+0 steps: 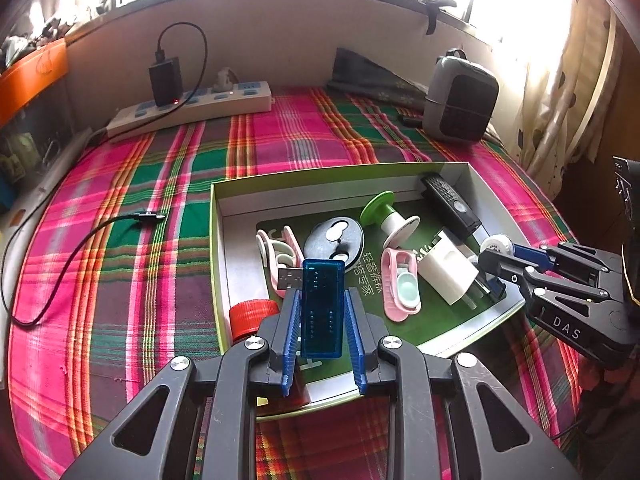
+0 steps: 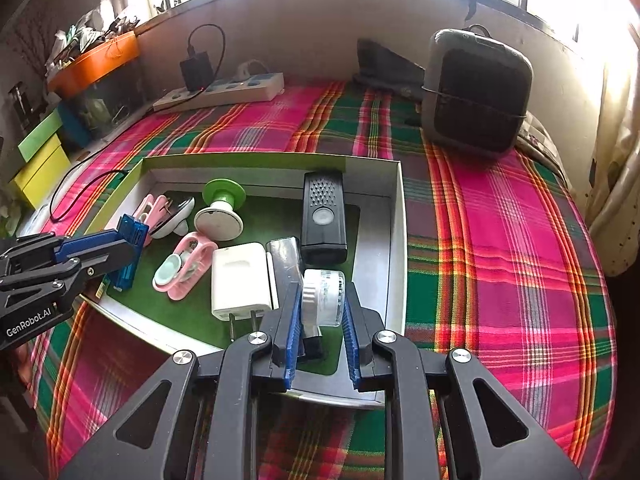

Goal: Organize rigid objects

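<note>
Your left tool grips a translucent blue rectangular USB stick; your right tool grips a clear round plastic dispenser. Both hang over the open cardboard box on the plaid table.

Your blue stick hides part of the box floor and half covers the red cap at its near-left corner. Beside the box, the cable runs off the left edge. Windows are glare-washed.
</note>
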`<state>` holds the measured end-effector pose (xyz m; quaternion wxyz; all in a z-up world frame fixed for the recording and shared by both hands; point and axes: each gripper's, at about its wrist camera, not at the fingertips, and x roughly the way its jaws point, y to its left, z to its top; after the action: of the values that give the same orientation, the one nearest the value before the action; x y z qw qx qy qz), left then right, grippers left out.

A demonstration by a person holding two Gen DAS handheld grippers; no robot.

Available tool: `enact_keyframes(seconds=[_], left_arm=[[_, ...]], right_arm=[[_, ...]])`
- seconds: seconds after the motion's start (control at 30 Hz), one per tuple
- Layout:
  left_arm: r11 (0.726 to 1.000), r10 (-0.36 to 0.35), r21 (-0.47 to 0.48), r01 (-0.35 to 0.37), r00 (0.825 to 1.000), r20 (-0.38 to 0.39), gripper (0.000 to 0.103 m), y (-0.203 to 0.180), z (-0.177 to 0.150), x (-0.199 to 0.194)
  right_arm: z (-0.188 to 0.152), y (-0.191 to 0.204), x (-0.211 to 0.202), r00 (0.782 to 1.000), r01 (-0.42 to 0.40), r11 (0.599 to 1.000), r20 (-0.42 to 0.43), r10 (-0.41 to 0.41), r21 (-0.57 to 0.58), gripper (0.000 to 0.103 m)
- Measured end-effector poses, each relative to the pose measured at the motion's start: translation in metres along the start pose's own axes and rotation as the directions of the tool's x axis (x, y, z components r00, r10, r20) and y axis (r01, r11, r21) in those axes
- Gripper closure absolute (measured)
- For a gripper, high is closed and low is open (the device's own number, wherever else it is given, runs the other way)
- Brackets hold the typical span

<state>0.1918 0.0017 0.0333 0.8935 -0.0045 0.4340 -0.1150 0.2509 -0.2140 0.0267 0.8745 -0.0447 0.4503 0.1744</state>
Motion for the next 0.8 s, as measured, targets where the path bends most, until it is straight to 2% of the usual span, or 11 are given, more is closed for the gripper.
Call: enact_keyframes(seconds=[0.3,0.8], left_arm=[[1.0,-0.003,0.004,0.003,1.0,0.0,0.075,-0.002,-0.001,-0.002],[1.0,0.028,0.007,-0.028,1.0,0.01,0.07,-0.013,-0.011,-0.012]], right_arm=[[-0.001,0.001,-0.002,1.0,0.005,1.0,0.009,-0.005,0.005,0.065],[-0.007,0.007,-0.017,0.999,0.004,1.0,0.04,-0.005,0.025,0.063]])
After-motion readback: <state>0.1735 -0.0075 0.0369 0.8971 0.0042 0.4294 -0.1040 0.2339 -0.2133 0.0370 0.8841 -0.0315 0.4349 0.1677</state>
